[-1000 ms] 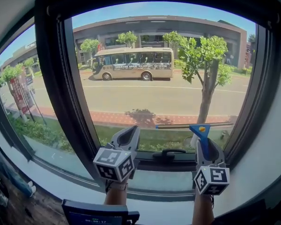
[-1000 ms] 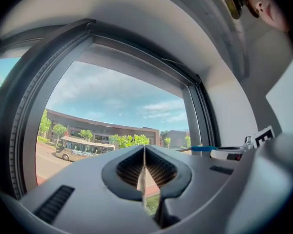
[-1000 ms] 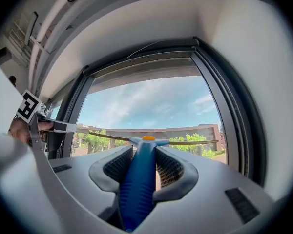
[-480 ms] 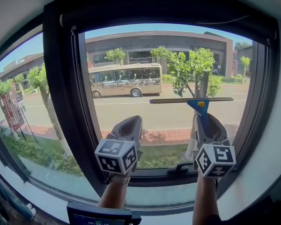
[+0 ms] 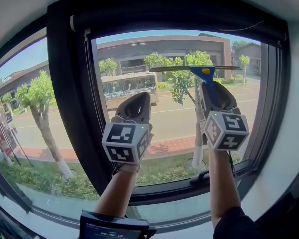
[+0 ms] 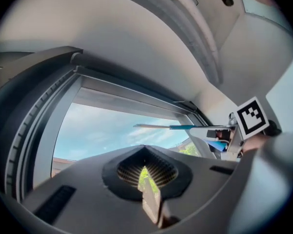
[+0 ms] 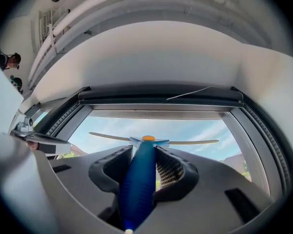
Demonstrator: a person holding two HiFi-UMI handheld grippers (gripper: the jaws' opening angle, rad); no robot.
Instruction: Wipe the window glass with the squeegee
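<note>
Gripping the blue squeegee [image 5: 205,73] by its handle, the right gripper [image 5: 212,92] presents the blade just above its jaws, near the top of the window glass [image 5: 159,128] — the pane below looks left to wipe. Beside it, the left gripper [image 5: 135,108] is clenched on nothing.

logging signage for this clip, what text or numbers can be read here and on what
bus side banner: lettering, too blurred to read.
device screen at the bottom edge: timer-like digits, too small to read surely.
red sign outside, far left: blurred, unreadable.
marker cubes: square patterns only, no words.
squeegee: no print seen.
</note>
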